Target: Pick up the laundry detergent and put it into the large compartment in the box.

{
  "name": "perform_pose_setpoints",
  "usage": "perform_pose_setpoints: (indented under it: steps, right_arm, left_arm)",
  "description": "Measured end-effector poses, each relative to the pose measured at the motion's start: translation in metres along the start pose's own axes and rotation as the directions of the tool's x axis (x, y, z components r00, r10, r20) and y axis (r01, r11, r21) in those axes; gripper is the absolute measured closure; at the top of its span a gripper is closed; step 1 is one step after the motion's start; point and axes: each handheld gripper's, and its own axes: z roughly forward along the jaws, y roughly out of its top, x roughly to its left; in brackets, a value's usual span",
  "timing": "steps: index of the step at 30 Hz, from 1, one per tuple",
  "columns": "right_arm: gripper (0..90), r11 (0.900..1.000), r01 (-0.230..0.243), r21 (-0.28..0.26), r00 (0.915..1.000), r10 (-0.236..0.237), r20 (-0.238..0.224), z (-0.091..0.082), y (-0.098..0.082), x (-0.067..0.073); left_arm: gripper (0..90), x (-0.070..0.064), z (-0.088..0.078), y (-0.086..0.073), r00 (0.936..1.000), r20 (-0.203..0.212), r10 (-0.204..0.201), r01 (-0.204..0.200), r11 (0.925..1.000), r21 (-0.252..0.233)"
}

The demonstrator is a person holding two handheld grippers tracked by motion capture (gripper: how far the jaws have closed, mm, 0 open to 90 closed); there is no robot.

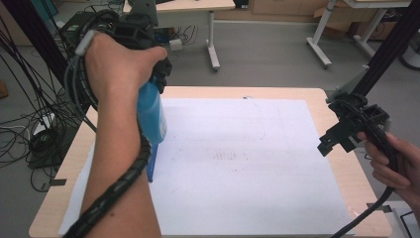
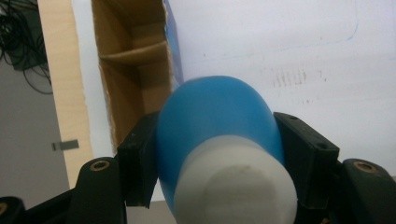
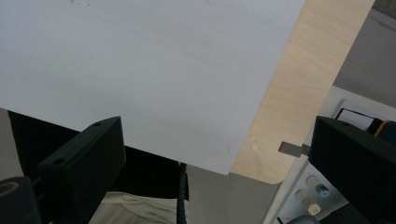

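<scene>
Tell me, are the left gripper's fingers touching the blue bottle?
Touching. The left gripper view shows both black fingers pressed against the sides of the blue bottle, no gap on either side.

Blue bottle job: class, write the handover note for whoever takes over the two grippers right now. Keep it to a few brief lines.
Left gripper: shut on the blue bottle, white cap toward the camera, held above the table.
Right gripper: open, empty, over the table's near right corner.
Cardboard box: open, lying on the white sheet at the left side, below the bottle.
Done: bottle gripped and clear of the box.
Left: probably setting the bottle down on the sheet; the right gripper is free to help.
</scene>
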Motion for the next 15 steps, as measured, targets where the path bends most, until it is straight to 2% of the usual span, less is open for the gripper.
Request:
perform_pose_setpoints:
  steps: [6,15]
  right_arm:
    - [3.6,1.000,0.001,0.006,0.9999,-0.001,0.012,0.004,0.007,0.004]
    - [3.7,1.000,0.001,0.024,0.9999,-0.001,0.014,0.010,0.020,0.007]
  left_arm:
    - [36.9,0.015,-0.013,0.007,0.9999,-0.009,0.014,-0.015,0.9996,-0.026]
    - [36.9,0.041,-0.017,0.009,0.9996,-0.028,-0.004,0.003,0.9989,-0.047]
